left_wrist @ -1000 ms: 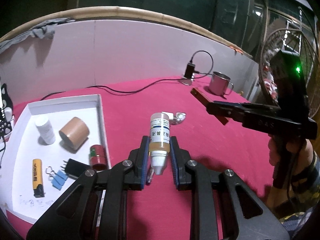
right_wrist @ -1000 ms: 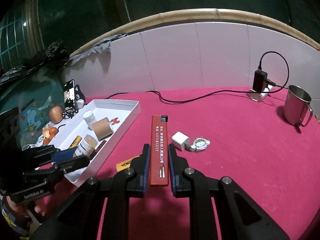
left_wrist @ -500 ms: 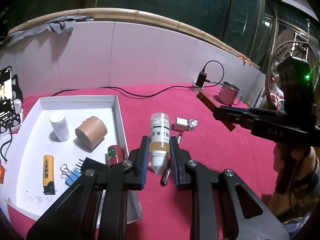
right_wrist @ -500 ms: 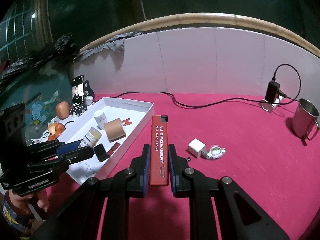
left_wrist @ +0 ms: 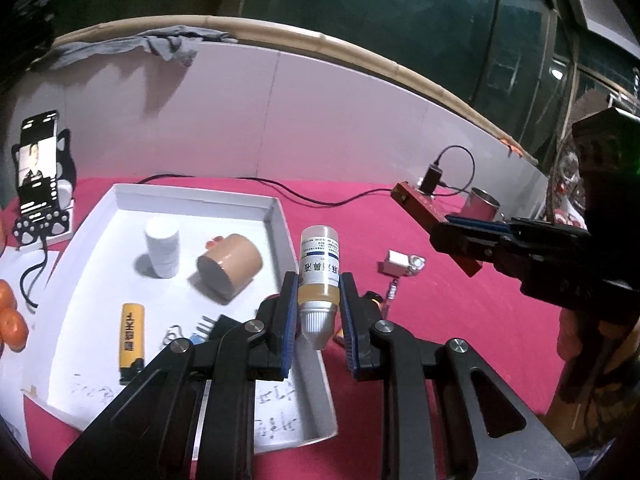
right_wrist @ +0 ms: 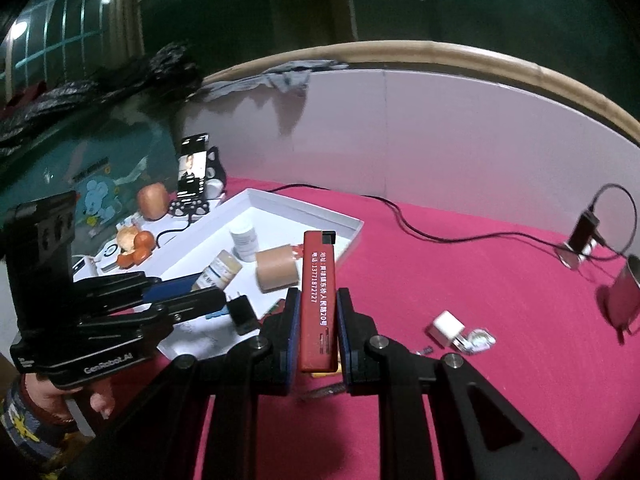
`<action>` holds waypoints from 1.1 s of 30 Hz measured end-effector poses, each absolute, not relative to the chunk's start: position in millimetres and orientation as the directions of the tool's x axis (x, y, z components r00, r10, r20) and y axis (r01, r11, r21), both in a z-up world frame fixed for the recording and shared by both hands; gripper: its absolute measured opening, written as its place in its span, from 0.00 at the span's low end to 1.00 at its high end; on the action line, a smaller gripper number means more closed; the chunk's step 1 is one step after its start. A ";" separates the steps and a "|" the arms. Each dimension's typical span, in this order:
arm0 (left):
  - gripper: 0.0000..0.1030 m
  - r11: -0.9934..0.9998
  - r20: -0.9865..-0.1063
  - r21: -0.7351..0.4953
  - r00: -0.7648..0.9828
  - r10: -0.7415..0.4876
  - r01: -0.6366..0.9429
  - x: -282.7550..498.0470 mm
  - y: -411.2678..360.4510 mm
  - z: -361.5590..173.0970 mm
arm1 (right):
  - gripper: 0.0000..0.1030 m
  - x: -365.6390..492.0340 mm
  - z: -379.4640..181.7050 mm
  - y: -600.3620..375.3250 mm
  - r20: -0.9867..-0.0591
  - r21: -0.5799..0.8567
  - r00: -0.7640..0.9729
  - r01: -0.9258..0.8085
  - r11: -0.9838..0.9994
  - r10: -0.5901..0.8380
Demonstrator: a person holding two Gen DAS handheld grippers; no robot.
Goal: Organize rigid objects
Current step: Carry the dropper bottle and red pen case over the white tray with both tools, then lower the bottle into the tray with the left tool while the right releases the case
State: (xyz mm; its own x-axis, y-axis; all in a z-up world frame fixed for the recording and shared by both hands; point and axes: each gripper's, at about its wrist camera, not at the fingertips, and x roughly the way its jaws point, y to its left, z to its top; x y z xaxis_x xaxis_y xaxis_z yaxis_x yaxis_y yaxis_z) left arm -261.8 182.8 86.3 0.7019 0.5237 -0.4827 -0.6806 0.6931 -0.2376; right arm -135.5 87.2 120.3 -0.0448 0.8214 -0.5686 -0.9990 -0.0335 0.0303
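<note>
My left gripper (left_wrist: 318,294) is shut on a small bottle of amber liquid (left_wrist: 319,272), white cap towards the camera. It hangs over the right rim of the white tray (left_wrist: 276,216). My right gripper (right_wrist: 318,310) is shut on a long red box with white print (right_wrist: 318,280), held above the red tablecloth just right of the tray (right_wrist: 352,230). In the left wrist view the right gripper (left_wrist: 448,232) and its red box (left_wrist: 420,204) sit at the right. The right wrist view shows the left gripper (right_wrist: 208,286) with the bottle (right_wrist: 218,272) over the tray.
The tray holds a white pill bottle (left_wrist: 162,246), a brown cylinder (left_wrist: 230,270), a yellow lighter (left_wrist: 132,330) and a black plug (right_wrist: 242,312). A white charger cube (right_wrist: 446,328), a metal mug (right_wrist: 624,296) and a cabled adapter (right_wrist: 584,232) lie on the cloth. A phone stand (left_wrist: 38,168) and fruit (right_wrist: 152,200) are left of the tray.
Both grippers have swung left towards the tray while keeping their grips. The bottle now hangs over the tray's right rim, and the red box is nearer the tray.
</note>
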 end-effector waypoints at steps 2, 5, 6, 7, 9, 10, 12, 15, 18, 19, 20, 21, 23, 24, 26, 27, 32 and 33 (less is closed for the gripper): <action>0.19 0.682 -0.479 -0.247 0.698 0.532 -0.689 -268.3 186.4 85.8 | 0.15 -142.4 121.3 91.0 -0.572 0.017 -0.052 -0.999 -0.051 0.819; 0.19 0.665 -0.474 -0.261 0.692 0.544 -0.700 -278.2 190.9 85.3 | 0.15 -152.4 122.9 97.5 -0.576 0.002 -0.062 -0.997 -0.075 0.815; 0.19 0.660 -0.474 -0.264 0.691 0.547 -0.703 -280.6 192.3 85.2 | 0.15 -156.2 123.1 100.1 -0.578 -0.001 -0.067 -0.997 -0.083 0.813; 0.19 0.654 -0.474 -0.267 0.687 0.550 -0.708 -283.5 194.0 84.9 | 0.15 -159.3 123.1 102.7 -0.581 -0.004 -0.071 -0.996 -0.090 0.811; 0.19 0.641 -0.476 -0.268 0.677 0.561 -0.720 -288.8 197.6 84.0 | 0.15 -166.3 122.1 108.4 -0.590 -0.010 -0.080 -0.994 -0.106 0.804; 0.19 0.633 -0.477 -0.265 0.669 0.570 -0.728 -291.4 199.8 83.7 | 0.15 -170.3 121.4 111.8 -0.595 -0.012 -0.085 -0.993 -0.115 0.800; 0.19 0.612 -0.480 -0.252 0.646 0.593 -0.750 -297.6 206.5 83.5 | 0.15 -176.1 120.2 116.9 -0.603 -0.012 -0.095 -0.992 -0.129 0.792; 0.19 0.550 -0.495 -0.228 0.582 0.645 -0.803 -309.3 224.2 82.1 | 0.15 -184.8 118.0 128.9 -0.625 0.010 -0.126 -0.988 -0.153 0.770; 0.19 0.481 -0.512 -0.242 0.532 0.674 -0.843 -327.7 246.8 81.1 | 0.15 -193.8 114.0 141.7 -0.648 0.030 -0.147 -0.985 -0.168 0.747; 0.19 0.462 -0.517 -0.246 0.518 0.681 -0.852 -333.8 253.4 81.4 | 0.15 -196.8 112.6 145.5 -0.655 0.034 -0.152 -0.985 -0.172 0.740; 0.19 0.445 -0.524 -0.244 0.503 0.688 -0.862 -338.7 258.8 81.6 | 0.15 -200.3 109.9 151.5 -0.665 0.044 -0.161 -0.983 -0.176 0.730; 0.19 0.437 -0.530 -0.238 0.493 0.690 -0.867 -340.9 262.1 80.9 | 0.15 -203.0 107.7 155.4 -0.673 0.050 -0.166 -0.982 -0.180 0.721; 0.19 0.426 -0.547 -0.225 0.475 0.689 -0.876 -342.7 271.2 77.6 | 0.15 -209.6 100.9 164.2 -0.694 0.060 -0.176 -0.981 -0.187 0.699; 0.19 0.419 -0.558 -0.215 0.463 0.688 -0.882 -340.8 275.7 73.7 | 0.15 -212.7 96.9 168.6 -0.704 0.061 -0.176 -0.980 -0.188 0.688; 0.19 0.400 -0.585 -0.186 0.428 0.689 -0.898 -335.8 284.7 64.9 | 0.15 -217.4 88.5 176.0 -0.721 0.056 -0.165 -0.982 -0.181 0.673; 0.19 0.395 -0.592 -0.178 0.419 0.688 -0.901 -333.7 287.2 61.9 | 0.15 -219.8 83.0 180.4 -0.730 0.054 -0.159 -0.983 -0.176 0.665; 0.19 0.360 -0.622 -0.163 0.379 0.685 -0.919 -327.7 296.7 47.7 | 0.15 -231.5 66.8 197.5 -0.755 0.056 -0.153 -0.984 -0.169 0.638; 0.19 0.356 -0.623 -0.170 0.381 0.683 -0.919 -327.8 296.7 46.6 | 0.15 -233.6 63.4 200.2 -0.756 0.056 -0.150 -0.985 -0.165 0.637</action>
State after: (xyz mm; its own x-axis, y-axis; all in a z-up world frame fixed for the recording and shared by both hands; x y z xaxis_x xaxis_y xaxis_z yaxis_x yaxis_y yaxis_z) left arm -327.8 296.7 46.6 0.3805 0.6830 -0.6234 -0.9187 0.3565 -0.1702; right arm -233.6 200.2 63.4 -0.1500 0.6367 -0.7564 -0.9846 -0.1655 0.0560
